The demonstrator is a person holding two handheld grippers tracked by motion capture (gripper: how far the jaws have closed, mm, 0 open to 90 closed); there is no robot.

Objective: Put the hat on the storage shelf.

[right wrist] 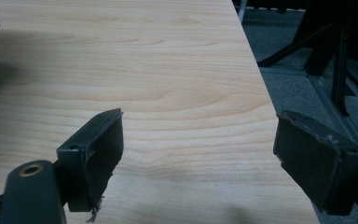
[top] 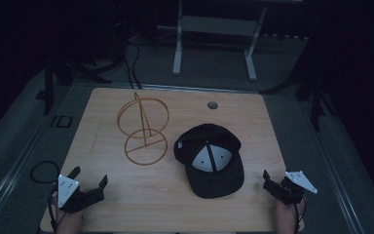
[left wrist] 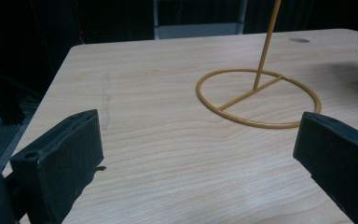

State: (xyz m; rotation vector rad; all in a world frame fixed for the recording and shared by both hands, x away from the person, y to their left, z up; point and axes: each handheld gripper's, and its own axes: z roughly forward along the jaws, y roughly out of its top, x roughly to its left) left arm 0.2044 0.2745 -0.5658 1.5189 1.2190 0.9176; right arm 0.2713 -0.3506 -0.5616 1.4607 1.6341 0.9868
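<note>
My left tool (top: 88, 179) rests at the near left corner of the wooden counter (top: 253, 122), its jaws spread wide with nothing between them. My right tool (top: 269, 179) sits at the near right edge, jaws likewise apart and empty, one of them reaching past the counter's right edge in the right gripper view. A yellow wire stand (top: 143, 127) stands left of centre: a flat ring base with a crossbar, an upright rod and a vertical hoop on top. In the left gripper view its base ring (left wrist: 261, 97) lies ahead of my left tool, well apart from it. A black cap (top: 209, 158) lies just right of the stand, upside down, pale lining showing, brim toward the near edge. A small round grommet (top: 213, 105) sits at the far side.
</note>
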